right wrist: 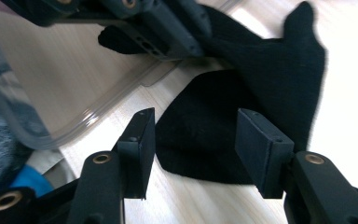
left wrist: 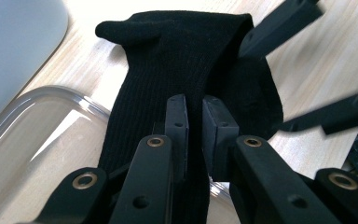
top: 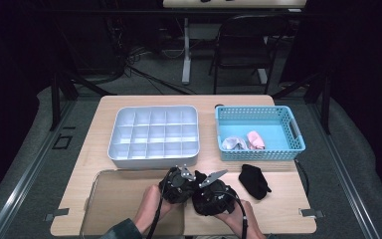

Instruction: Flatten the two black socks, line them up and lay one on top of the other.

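High view: both hand-held grippers meet at the worktop's near edge, a second black sock (top: 254, 181) lying just right. Left gripper view: left hand-held gripper (left wrist: 195, 122) pinches a ribbed black sock (left wrist: 168, 70). Right gripper view: right hand-held gripper (right wrist: 196, 149), jaws spread, straddles its rounded end; a late closure could miss, leaving the fabric to sag.

black socks (top: 254, 180): 2 | baskets (top: 298, 130): 1 | trays (top: 154, 160): perhaps 2
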Tool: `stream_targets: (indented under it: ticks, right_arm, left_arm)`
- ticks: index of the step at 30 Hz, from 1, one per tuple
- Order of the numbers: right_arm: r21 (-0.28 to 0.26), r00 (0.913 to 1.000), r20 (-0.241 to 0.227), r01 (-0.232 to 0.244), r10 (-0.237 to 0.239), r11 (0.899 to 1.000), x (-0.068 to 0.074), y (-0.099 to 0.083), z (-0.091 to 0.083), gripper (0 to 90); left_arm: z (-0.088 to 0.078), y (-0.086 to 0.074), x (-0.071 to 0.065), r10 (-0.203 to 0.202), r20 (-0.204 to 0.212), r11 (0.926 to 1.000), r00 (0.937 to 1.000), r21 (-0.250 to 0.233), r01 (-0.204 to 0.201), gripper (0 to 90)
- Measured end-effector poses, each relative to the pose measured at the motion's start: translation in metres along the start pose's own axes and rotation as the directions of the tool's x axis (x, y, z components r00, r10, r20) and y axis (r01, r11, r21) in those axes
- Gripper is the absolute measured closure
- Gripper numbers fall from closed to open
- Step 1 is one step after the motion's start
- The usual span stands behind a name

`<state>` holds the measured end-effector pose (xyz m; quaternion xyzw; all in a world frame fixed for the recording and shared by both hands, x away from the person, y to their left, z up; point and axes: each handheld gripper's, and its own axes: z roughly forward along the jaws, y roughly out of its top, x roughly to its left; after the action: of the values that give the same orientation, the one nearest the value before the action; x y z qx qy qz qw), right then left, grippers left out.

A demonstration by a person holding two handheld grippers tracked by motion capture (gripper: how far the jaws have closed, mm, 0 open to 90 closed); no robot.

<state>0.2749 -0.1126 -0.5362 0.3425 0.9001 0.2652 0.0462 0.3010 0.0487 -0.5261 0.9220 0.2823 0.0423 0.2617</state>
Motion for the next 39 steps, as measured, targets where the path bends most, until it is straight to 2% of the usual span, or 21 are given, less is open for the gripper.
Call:
stream_targets:
  ticks: [3, 4, 7, 11, 12, 13, 17, 18, 21, 22, 23, 24, 30, 31, 33, 35, 37, 38, 39]
  right_arm:
    - [0.057, 0.9995, 0.027, 0.013, -0.014, 0.998, -0.002, -0.001, 0.013, 56.6]
    - [0.067, 0.9997, 0.025, 0.007, -0.009, 0.998, -0.004, -0.001, 0.015, 60.9]
    - [0.108, 0.9978, 0.055, 0.030, -0.036, 0.994, -0.008, -0.003, 0.015, 74.9]
    - [0.120, 0.9978, 0.048, 0.039, -0.045, 0.992, -0.011, -0.004, 0.015, 81.9]
    - [0.156, 0.9994, 0.019, 0.026, -0.029, 0.987, -0.025, -0.011, 0.008, 81.9]
    - [0.156, 0.9994, 0.019, 0.026, -0.029, 0.987, -0.025, -0.011, 0.008, 89.2]
    - [0.156, 0.9994, 0.019, 0.026, -0.029, 0.987, -0.025, -0.011, 0.008, 89.2]
    - [0.156, 0.9994, 0.019, 0.026, -0.029, 0.987, -0.025, -0.011, 0.008, 89.2]
    - [0.154, 0.9999, 0.008, 0.010, -0.011, 0.988, -0.032, -0.014, 0.005, 89.2]
    - [0.162, 0.9998, 0.011, 0.012, -0.014, 0.987, -0.034, -0.015, 0.004, 89.2]
    - [0.162, 0.9998, 0.011, 0.012, -0.014, 0.987, -0.034, -0.015, 0.004, 89.2]
    - [0.198, 0.9989, 0.039, -0.032, 0.025, 0.980, -0.053, -0.021, -0.004, 89.2]
    - [0.198, 0.9989, 0.039, -0.032, 0.025, 0.980, -0.053, -0.021, -0.004, 88.1]
    - [0.207, 0.9948, 0.083, -0.075, 0.059, 0.976, -0.066, -0.026, -0.009, 85.9]
    - [0.202, 0.9883, 0.114, -0.122, 0.100, 0.972, -0.074, -0.029, -0.013, 81.8]
    - [0.187, 0.9834, 0.133, -0.147, 0.124, 0.971, -0.077, -0.030, -0.016, 73.0]
    - [0.157, 0.9847, 0.102, -0.156, 0.141, 0.975, -0.074, -0.028, -0.020, 64.5]
    - [0.148, 0.9877, 0.089, -0.141, 0.129, 0.979, -0.071, -0.025, -0.021, 60.1]
    - [0.129, 0.9878, 0.087, -0.140, 0.129, 0.982, -0.067, -0.024, -0.020, 59.4]
  left_arm:
    - [-0.002, 0.001, 0.000, 0.022, -0.008, 0.9997, 0.9997, 0.012, -0.022, 80.9]
    - [-0.002, 0.001, 0.001, 0.026, -0.010, 0.9996, 0.9996, 0.010, -0.026, 81.0]
    - [-0.005, 0.001, 0.003, 0.029, -0.020, 0.9996, 0.9994, 0.006, -0.029, 81.0]
    - [-0.013, 0.001, 0.007, 0.029, -0.040, 0.9993, 0.9988, -0.023, -0.030, 81.6]
    - [-0.013, 0.001, 0.007, 0.029, -0.040, 0.9993, 0.9988, -0.023, -0.030, 81.6]
    - [-0.013, 0.001, 0.007, 0.029, -0.040, 0.9993, 0.9988, -0.023, -0.030, 81.6]
    - [-0.013, 0.001, 0.007, 0.029, -0.040, 0.9993, 0.9988, -0.023, -0.030, 81.6]
    - [-0.011, 0.000, 0.006, 0.039, -0.032, 0.9992, 0.9987, -0.010, -0.039, 81.6]
    - [-0.007, 0.000, 0.001, 0.101, -0.012, 0.9939, 0.9948, 0.045, -0.101, 73.8]
    - [0.005, -0.002, -0.008, 0.153, 0.009, 0.9826, 0.9882, 0.105, -0.153, 70.4]
    - [0.005, -0.002, -0.008, 0.153, 0.009, 0.9826, 0.9882, 0.105, -0.153, 54.1]
    - [0.005, -0.002, -0.008, 0.153, 0.009, 0.9826, 0.9882, 0.105, -0.153, 54.1]
    - [0.005, -0.002, -0.007, 0.149, 0.011, 0.9837, 0.9887, 0.100, -0.150, 54.1]
    - [0.005, -0.002, -0.006, 0.150, 0.011, 0.9837, 0.9887, 0.099, -0.150, 51.1]
    - [0.005, -0.002, -0.005, 0.146, 0.016, 0.9840, 0.9892, 0.101, -0.147, 50.0]
    - [0.006, -0.003, -0.004, 0.142, 0.028, 0.9841, 0.9894, 0.103, -0.145, 49.1]
    - [0.007, -0.003, -0.005, 0.151, 0.033, 0.9832, 0.9880, 0.099, -0.153, 48.0]
    - [0.007, -0.003, -0.005, 0.156, 0.041, 0.9822, 0.9868, 0.098, -0.160, 47.4]
    - [0.008, -0.002, -0.007, 0.163, 0.047, 0.9814, 0.9854, 0.094, -0.167, 46.7]
